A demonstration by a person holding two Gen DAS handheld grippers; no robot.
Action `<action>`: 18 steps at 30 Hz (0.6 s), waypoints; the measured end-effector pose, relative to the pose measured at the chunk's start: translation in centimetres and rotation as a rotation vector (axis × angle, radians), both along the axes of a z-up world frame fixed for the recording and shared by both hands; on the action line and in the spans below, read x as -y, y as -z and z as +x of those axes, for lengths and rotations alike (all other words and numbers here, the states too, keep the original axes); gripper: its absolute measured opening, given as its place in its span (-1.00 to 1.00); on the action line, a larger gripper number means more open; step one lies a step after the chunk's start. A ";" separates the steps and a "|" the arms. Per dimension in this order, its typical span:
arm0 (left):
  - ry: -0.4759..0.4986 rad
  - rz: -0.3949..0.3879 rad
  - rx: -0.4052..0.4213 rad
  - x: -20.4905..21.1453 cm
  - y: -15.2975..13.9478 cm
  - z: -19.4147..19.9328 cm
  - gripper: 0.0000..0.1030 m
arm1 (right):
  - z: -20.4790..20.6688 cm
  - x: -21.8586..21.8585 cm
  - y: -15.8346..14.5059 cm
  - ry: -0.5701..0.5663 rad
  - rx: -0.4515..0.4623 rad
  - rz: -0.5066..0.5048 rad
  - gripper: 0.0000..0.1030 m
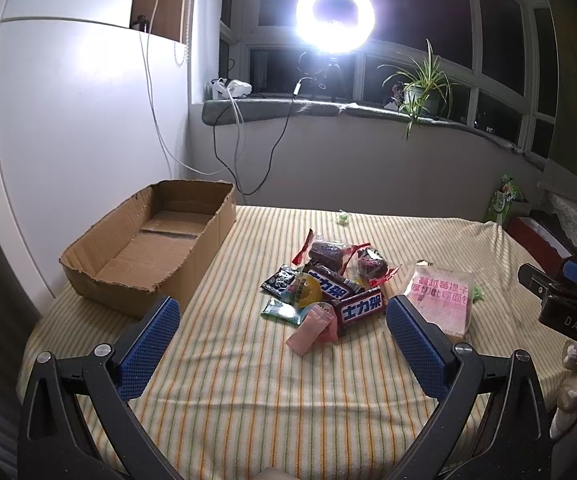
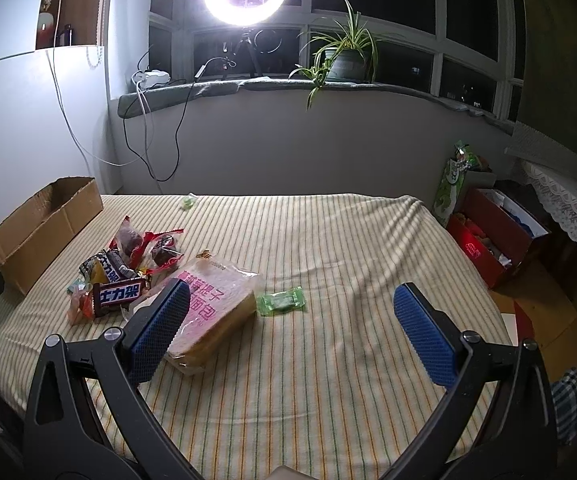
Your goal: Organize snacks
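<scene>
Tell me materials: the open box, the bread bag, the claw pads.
Box: plain brown corrugated cardboard, matte, with torn, ragged rims and fold creases.
Bread bag: thin clear plastic film, glossy and crinkled, with the loaf showing through.
Left claw pads: blue, with a fine dimpled texture; probably rubber or soft plastic.

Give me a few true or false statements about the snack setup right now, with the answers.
1. The cardboard box has no snacks in it. True.
2. The left gripper is shut on a chocolate bar. False: it is open and holds nothing.
3. The bread package lies on the striped cloth. True.
4. The green candy sits inside the box. False: it lies on the cloth beside the bread.
5. The right gripper is open. True.
</scene>
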State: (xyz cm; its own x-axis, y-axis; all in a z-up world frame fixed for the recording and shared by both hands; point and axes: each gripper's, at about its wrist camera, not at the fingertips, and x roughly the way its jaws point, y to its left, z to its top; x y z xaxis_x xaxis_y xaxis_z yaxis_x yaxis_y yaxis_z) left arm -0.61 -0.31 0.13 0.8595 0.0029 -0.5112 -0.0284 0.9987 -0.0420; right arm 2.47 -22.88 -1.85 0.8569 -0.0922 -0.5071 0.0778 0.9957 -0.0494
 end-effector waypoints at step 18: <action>0.005 -0.005 0.000 0.0 0.1 0.0 0.98 | 0.0 -0.2 0.2 -0.005 -0.002 0.000 1.00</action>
